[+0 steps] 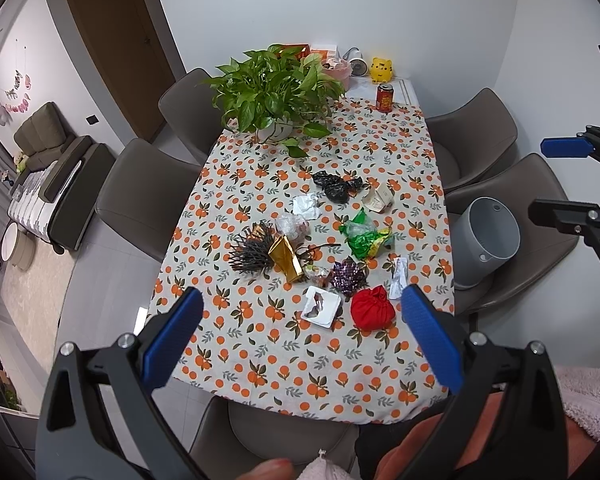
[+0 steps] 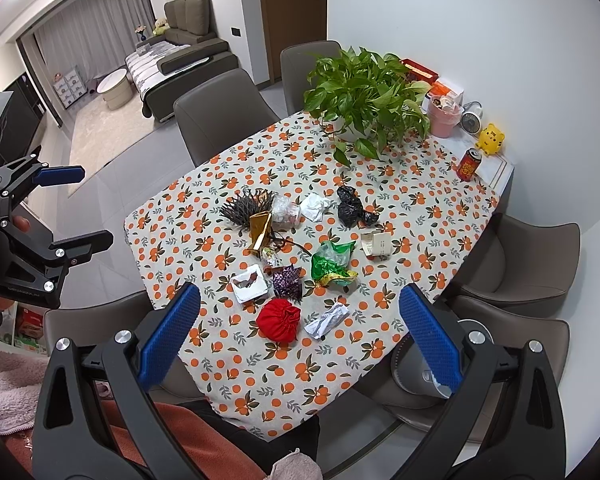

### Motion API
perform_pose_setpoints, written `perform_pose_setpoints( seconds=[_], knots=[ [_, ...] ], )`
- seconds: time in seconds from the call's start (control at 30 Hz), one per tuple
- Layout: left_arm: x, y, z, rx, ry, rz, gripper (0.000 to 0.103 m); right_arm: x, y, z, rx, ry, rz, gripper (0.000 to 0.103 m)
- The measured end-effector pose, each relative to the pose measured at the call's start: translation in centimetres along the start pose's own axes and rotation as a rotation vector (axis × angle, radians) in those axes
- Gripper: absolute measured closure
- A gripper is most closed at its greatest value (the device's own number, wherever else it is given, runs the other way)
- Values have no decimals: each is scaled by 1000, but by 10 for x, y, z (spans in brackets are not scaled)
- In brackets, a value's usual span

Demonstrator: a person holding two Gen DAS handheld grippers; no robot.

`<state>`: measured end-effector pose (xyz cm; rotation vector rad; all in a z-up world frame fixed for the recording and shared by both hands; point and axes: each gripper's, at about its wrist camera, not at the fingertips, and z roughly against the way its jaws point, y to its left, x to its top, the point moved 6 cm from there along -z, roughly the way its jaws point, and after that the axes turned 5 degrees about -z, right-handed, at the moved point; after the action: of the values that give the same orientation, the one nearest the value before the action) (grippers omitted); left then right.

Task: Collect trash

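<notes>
Trash lies scattered mid-table on the orange-print cloth: a red pouch, a white tray, a purple wrapper, a gold packet, a green wrapper, a black bag, crumpled paper. A grey bin sits on a chair at the table's right. My left gripper is open and empty above the near table end. My right gripper is open and empty, above the red pouch and a paper scrap.
A potted plant, a red can and small items stand at the far end. Brown chairs surround the table. In the right wrist view the bin shows below the table edge.
</notes>
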<state>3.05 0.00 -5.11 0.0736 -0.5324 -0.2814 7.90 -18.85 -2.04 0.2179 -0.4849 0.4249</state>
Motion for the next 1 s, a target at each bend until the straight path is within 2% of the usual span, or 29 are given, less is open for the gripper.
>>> perform_pose_setpoints(
  seconds=[1.0],
  knots=[
    [0, 0, 0, 1, -7, 0, 4, -2, 4, 2, -1, -2, 7, 7]
  ],
)
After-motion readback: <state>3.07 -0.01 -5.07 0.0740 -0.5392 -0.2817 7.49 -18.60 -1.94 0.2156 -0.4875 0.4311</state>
